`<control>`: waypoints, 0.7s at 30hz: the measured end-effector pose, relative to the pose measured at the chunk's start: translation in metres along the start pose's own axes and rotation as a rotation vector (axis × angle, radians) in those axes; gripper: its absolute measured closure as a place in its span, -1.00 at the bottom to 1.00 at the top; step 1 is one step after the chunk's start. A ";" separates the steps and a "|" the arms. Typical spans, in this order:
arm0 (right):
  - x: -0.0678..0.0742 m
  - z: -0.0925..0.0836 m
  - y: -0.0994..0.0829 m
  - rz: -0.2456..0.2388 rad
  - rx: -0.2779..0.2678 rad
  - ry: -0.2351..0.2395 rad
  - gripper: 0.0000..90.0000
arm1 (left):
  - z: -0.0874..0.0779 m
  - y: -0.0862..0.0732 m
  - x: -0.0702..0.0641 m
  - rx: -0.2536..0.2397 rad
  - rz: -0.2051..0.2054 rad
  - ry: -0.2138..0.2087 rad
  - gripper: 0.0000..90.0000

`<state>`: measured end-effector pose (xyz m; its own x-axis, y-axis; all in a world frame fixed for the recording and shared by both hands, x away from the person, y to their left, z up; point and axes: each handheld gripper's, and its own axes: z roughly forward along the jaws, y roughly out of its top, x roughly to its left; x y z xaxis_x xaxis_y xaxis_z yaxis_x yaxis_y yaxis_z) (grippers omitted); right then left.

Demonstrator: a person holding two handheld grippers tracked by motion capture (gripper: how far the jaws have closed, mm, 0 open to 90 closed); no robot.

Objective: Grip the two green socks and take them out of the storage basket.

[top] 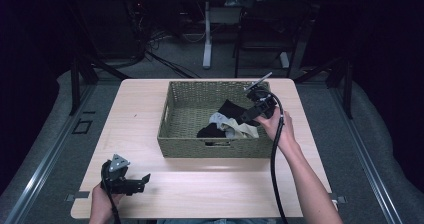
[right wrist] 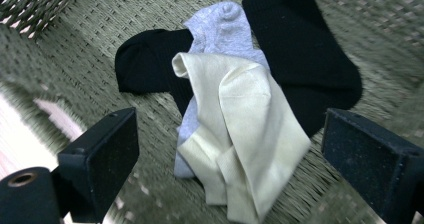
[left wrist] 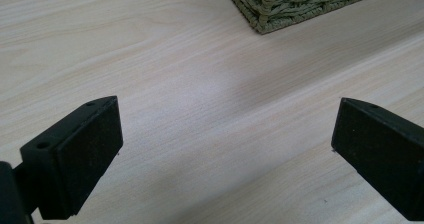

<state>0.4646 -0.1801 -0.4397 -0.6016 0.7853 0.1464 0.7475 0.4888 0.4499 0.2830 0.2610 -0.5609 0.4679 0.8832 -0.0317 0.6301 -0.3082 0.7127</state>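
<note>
High view, woven basket (top: 190, 115) sitting mid-desk (top: 210, 184), right gripper (top: 255, 113) reaching into it over socks (top: 227, 125), left gripper (top: 131, 185) resting near its front-left corner, left gripper view, jaws standing wide over bare desk, basket corner (left wrist: 295, 4) beyond, right gripper view, jaws gaping wide, empty, hanging above cream sock (right wrist: 240, 134), grey sock (right wrist: 220, 31) and black socks (right wrist: 300, 49) lying on the basket floor.

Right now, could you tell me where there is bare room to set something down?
Free: the table strip between basket and near edge, and the basket's left half. Crowded: its right part, where socks lie under the right gripper.
</note>
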 end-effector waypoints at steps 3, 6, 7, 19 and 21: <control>-0.002 0.013 0.003 0.010 0.018 0.009 -0.83 | 0.000 0.000 0.001 0.002 0.004 0.000 -1.00; -0.002 0.021 0.005 0.017 0.027 0.009 -0.83 | -0.001 0.000 0.001 0.000 0.005 -0.001 -1.00; -0.002 0.024 0.006 0.015 0.031 0.008 -0.83 | -0.001 0.000 0.001 -0.001 0.005 -0.002 -1.00; -0.004 0.055 0.009 -0.001 0.126 -0.005 -0.69 | -0.001 -0.001 0.001 -0.004 -0.006 -0.009 -1.00; -0.003 0.057 0.011 -0.009 0.134 -0.016 -0.68 | -0.001 -0.001 0.001 -0.003 -0.007 -0.009 -1.00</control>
<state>0.4905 -0.1553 -0.4849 -0.6050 0.7858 0.1284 0.7734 0.5416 0.3295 0.2823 0.2625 -0.5608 0.4690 0.8821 -0.0435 0.6315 -0.3004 0.7148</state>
